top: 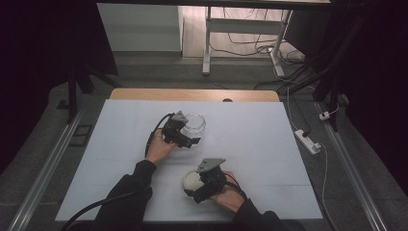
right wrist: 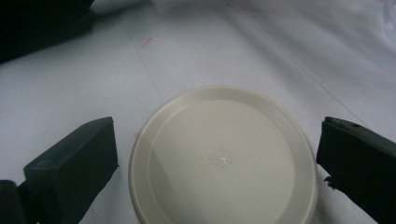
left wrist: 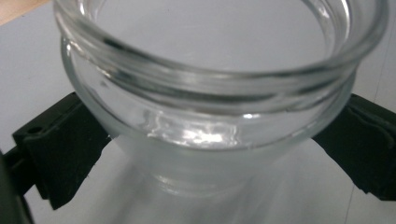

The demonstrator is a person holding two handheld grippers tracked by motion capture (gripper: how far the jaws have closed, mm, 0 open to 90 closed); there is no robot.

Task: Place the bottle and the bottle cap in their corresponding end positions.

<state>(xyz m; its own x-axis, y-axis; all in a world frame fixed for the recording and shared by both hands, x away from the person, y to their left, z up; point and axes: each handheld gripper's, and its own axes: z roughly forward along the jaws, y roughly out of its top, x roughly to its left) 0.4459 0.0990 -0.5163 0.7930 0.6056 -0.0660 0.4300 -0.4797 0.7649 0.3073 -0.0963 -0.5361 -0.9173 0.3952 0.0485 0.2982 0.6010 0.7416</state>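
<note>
**Jar held, lid not grabbed yet**

On the white table (top: 250,144), toward the middle, sits the clear round glass jar (top: 194,124) with its mouth open, no lid on it. The left tool (top: 185,134) is on it: in the left gripper view both black jaws press against the jar's (left wrist: 205,140) sides just under the rim, so I'd call that clamped and steadying it.

Closer to the person's edge lies the flat round cream plastic lid (top: 191,182), resting flat on the table. The right tool (top: 198,190) is right over it, but in the right gripper view the jaws stand apart on either side of the lid (right wrist: 224,158), with a sliver of table showing between each jaw and the rim. So no grip there.

My read: it's early. The jar is secured, that's about it. What's left looks like closing on the lid, lifting it, carrying it over to the jar and getting it seated on the mouth.
</note>
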